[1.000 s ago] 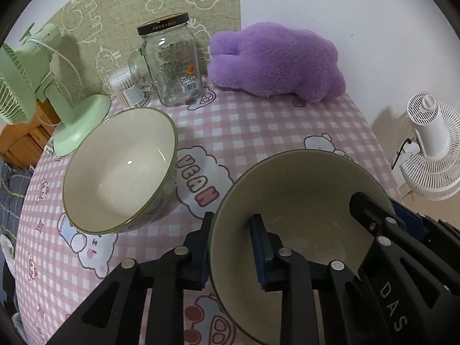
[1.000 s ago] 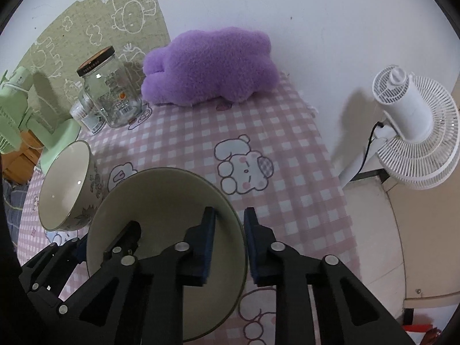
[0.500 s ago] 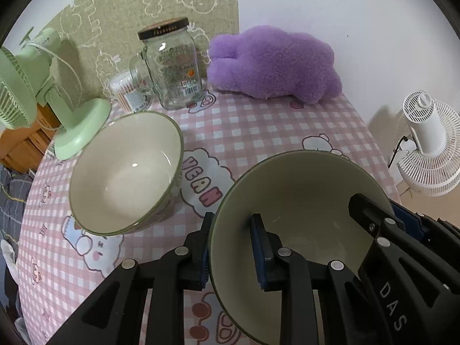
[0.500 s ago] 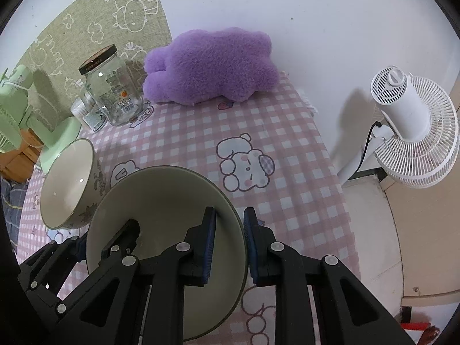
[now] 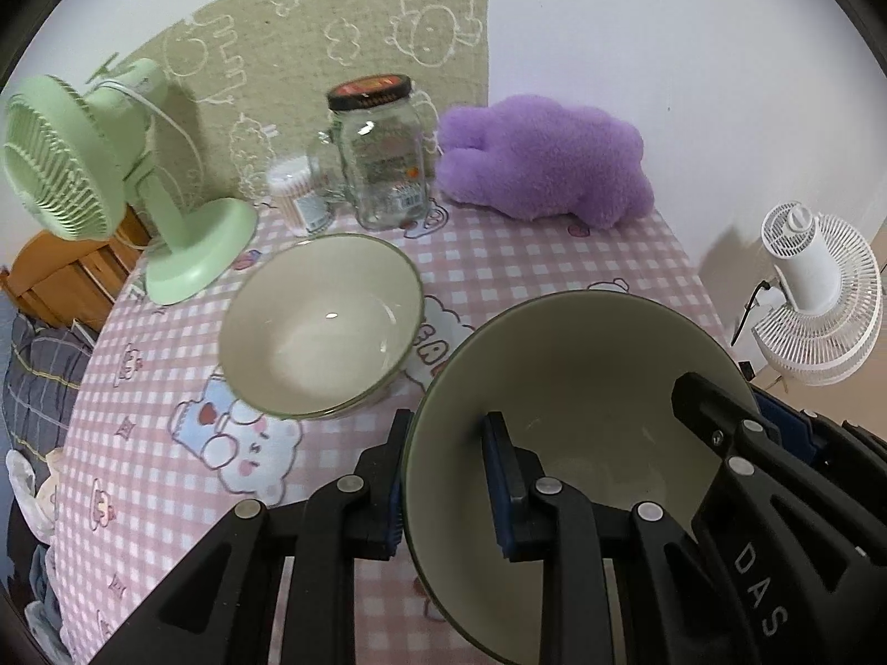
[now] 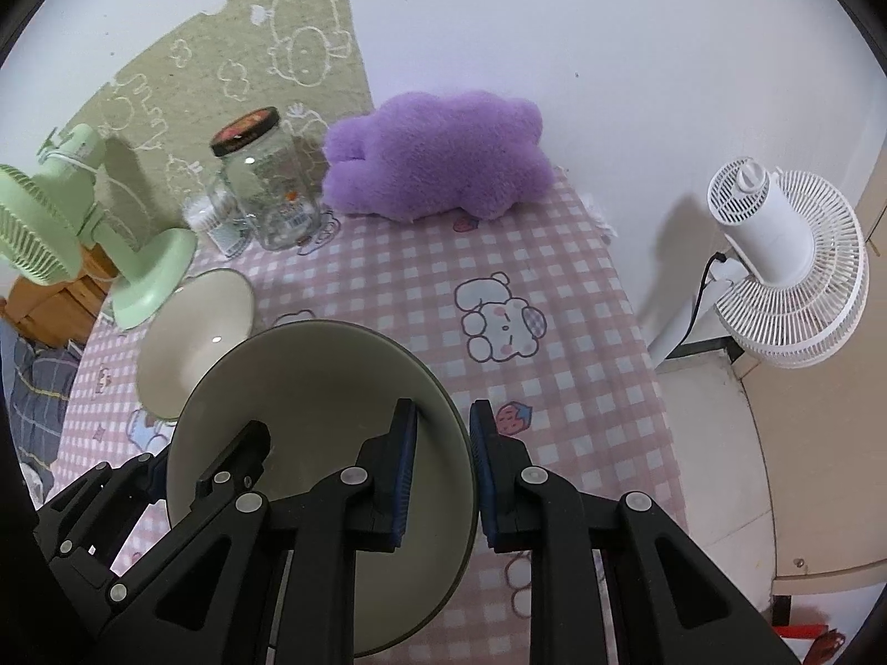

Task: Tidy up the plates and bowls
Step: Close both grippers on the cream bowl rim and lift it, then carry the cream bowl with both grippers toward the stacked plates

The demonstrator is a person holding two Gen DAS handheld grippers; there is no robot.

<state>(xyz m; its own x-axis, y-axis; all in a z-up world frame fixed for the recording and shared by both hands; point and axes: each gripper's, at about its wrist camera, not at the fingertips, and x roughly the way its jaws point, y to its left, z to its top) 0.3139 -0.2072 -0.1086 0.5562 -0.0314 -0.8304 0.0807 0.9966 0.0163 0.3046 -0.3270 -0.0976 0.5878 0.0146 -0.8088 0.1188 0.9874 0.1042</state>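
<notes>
A cream bowl with a dark green rim (image 5: 582, 382) hangs above the pink checked table (image 5: 499, 255), held from both sides. My left gripper (image 5: 446, 426) is shut on its left rim, one pad inside and one outside. My right gripper (image 6: 443, 415) is shut on the opposite rim (image 6: 443, 388) in the same way. A second, matching bowl (image 5: 321, 327) stands upright and empty on the table, just left of and beyond the held one. In the right wrist view that second bowl (image 6: 188, 343) sits partly behind the held bowl (image 6: 310, 377).
A green desk fan (image 5: 111, 188) stands at the far left. A glass jar with a dark lid (image 5: 382, 155) and a small swab container (image 5: 294, 194) stand at the back. A purple plush (image 5: 543, 166) lies back right. A white floor fan (image 6: 776, 266) stands beyond the table's right edge.
The held bowl has risen with both grippers. The table looks lower and further off, and the second bowl has drifted toward the middle of the left wrist view.
</notes>
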